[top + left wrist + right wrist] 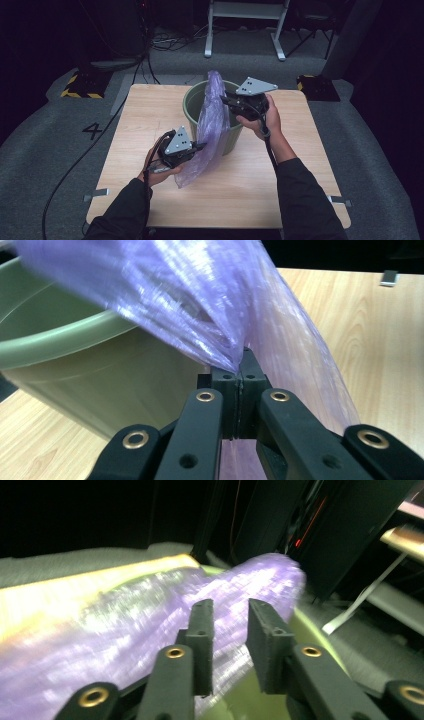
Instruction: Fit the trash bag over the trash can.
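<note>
Lining the green bin (212, 120) with the purple plastic bag (212, 125) looks like the step in hand. The bin stands on the table (130, 150) toward twelve o'clock of its middle, and the bag drapes from above the bin's rim down its near wall to the table at about six o'clock of the bin. The left gripper (200, 146), at roughly seven o'clock of the bin, has its fingers (226, 385) pressed together on a gathered fold of the bag's film, as the left gripper view shows plainly. The right gripper (225, 98) is over the bin's rim at about two o'clock, reaching toward the bag's upper end; in the right gripper view its fingers (202, 630) stand a little apart with a gap between them, the purple film lying just beyond and below them, blurred, so they do not appear to be pressing on it yet. The next move, as I judge it, calls for the right fingers to take hold of a single layer near the bag's mouth while the left keeps its pinch, so the two can pull the mouth apart and work it over the rim. The thin film could slip or bunch if both layers are caught together.
</note>
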